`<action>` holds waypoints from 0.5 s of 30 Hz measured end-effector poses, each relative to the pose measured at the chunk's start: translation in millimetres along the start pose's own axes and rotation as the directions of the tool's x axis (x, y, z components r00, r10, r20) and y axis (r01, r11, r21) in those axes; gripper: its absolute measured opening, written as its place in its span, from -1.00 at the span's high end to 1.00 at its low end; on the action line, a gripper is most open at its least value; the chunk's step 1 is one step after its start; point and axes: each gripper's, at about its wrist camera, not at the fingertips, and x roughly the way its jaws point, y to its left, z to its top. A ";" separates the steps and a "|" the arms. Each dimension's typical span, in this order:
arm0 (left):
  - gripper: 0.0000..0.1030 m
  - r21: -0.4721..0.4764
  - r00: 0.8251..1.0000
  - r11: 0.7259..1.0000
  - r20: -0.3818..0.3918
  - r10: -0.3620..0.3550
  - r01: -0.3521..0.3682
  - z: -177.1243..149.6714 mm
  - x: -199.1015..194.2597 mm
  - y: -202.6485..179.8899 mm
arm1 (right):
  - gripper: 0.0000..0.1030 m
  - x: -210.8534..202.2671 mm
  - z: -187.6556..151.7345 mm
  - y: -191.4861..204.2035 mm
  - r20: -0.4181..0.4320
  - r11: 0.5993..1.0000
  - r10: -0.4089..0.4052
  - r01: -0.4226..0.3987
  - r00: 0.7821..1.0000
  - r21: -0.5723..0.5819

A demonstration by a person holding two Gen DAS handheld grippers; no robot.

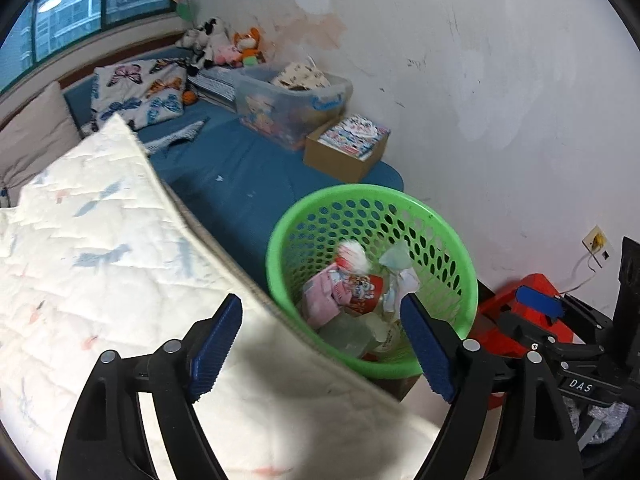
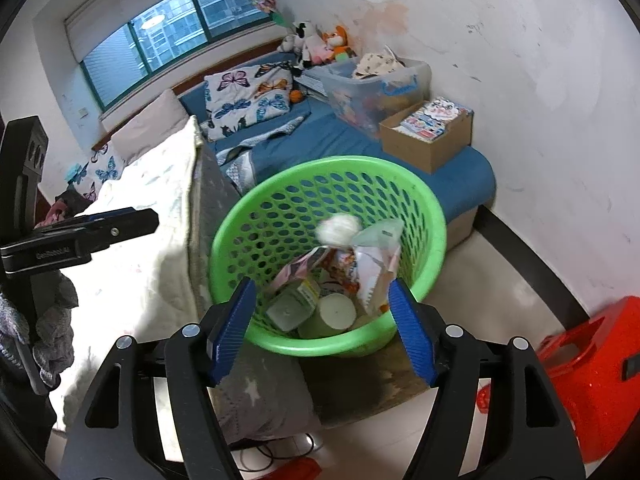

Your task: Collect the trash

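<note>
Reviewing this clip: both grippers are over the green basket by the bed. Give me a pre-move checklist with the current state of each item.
1. Right gripper empty: ok, jaws wide apart, nothing between the pads.
2. Left gripper empty: ok, open, over the white quilt.
3. White wad settled in the green basket: cannot tell, it is blurred above the other trash.
4. Basket upright with room left: ok, trash fills only the bottom.
5. Grippers apart from each other: ok, the left one sits to the side over the quilt in the right wrist view.
6. More trash left to collect: cannot tell.
</note>
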 end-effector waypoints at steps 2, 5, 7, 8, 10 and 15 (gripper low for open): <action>-0.60 0.003 0.999 0.999 0.021 0.032 -0.032 -7.2 -13.6 3.6 | -0.39 -3.9 -1.1 8.9 0.007 1.000 0.010 -0.010 1.000 -0.009; -0.67 -0.011 0.997 0.998 0.055 0.057 -0.056 -17.9 -35.4 13.4 | -0.42 -7.9 -3.2 24.5 0.010 0.999 0.028 -0.028 1.000 -0.028; -0.73 -0.021 0.995 0.997 0.074 0.072 -0.070 -23.4 -47.5 20.0 | -0.42 -9.5 -4.4 35.7 0.012 0.998 0.034 -0.034 0.999 -0.049; -0.74 -0.031 0.993 0.996 0.086 0.087 -0.084 -28.0 -56.3 24.4 | -0.43 -9.7 -4.7 39.5 0.013 0.998 0.038 -0.037 0.999 -0.056; -0.75 -0.045 0.989 0.993 0.100 0.110 -0.106 -35.6 -69.2 31.6 | -0.47 -11.6 -5.8 50.9 0.011 0.996 0.047 -0.046 0.999 -0.079; -0.81 -0.091 0.976 0.983 0.136 0.169 -0.158 -57.4 -102.9 49.0 | -0.49 -17.5 -7.7 79.6 0.018 0.990 0.071 -0.069 0.997 -0.124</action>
